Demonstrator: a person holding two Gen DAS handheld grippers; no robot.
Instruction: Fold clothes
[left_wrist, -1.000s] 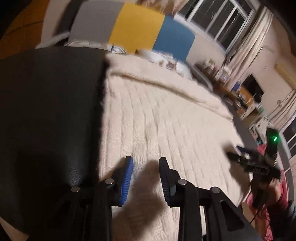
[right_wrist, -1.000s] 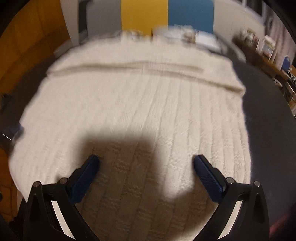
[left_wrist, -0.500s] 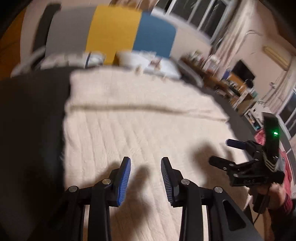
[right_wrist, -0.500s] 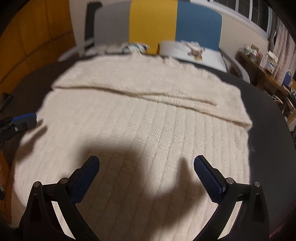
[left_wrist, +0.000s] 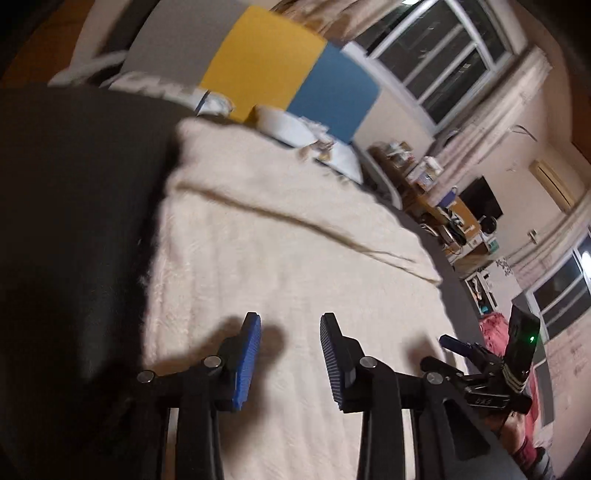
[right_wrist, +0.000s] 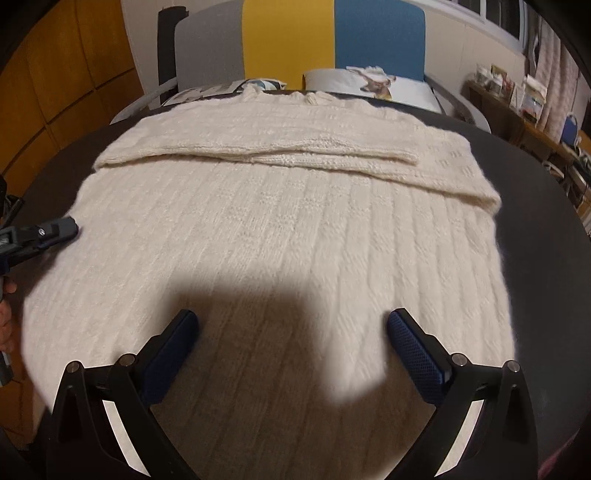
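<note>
Mid-fold, between grasps. Cream knit sweater (right_wrist: 280, 229) lies flat across the dark table (right_wrist: 546, 229), filling mid-frame; sleeves already folded across the upper frame. Left tongs (left_wrist: 290, 354) partly apart, empty, above the hem. Right tongs (right_wrist: 291, 354) wide apart, empty. Next move, likely: both pinch the near hem and carry it toward the collar.

Warm dim light, hard shadows, fisheye
</note>
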